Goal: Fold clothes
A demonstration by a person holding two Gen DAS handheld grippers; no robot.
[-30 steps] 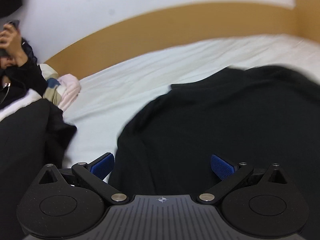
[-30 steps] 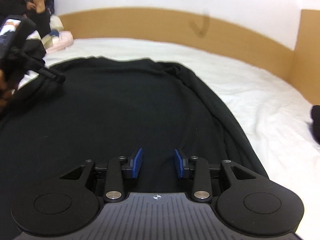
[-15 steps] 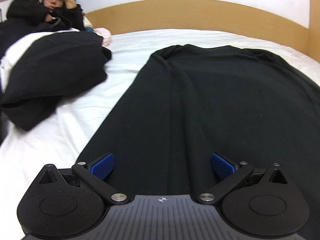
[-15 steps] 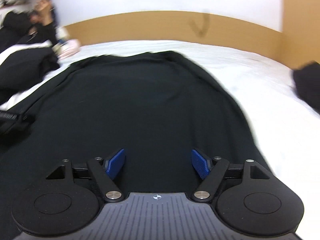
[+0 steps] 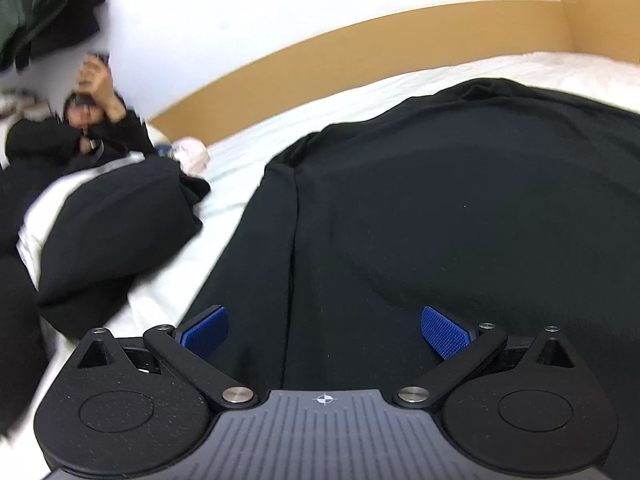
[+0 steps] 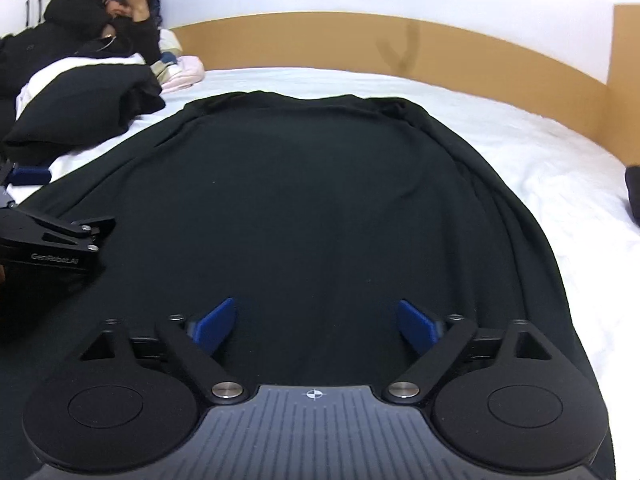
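A large black garment (image 6: 320,200) lies spread flat on the white bed (image 6: 520,152), its far edge toward the wooden headboard. In the left wrist view the same black garment (image 5: 460,220) fills the right side, with a long fold line running down near its left edge. My left gripper (image 5: 324,330) is open above the garment's near left part, nothing between its blue pads. My right gripper (image 6: 316,322) is open over the garment's near middle, also holding nothing. The body of the left gripper (image 6: 52,244) shows at the left edge of the right wrist view.
A pile of black clothing (image 5: 116,224) lies on the sheet left of the garment. A person (image 6: 100,32) in dark clothes lies at the far left with a hand raised. A wooden headboard (image 6: 440,48) runs along the far side. Another dark item (image 6: 633,192) pokes in at the right edge.
My right gripper has opened wide from a narrow gap. The left gripper stayed open while its view swung across the garment's left edge and the clothing pile.
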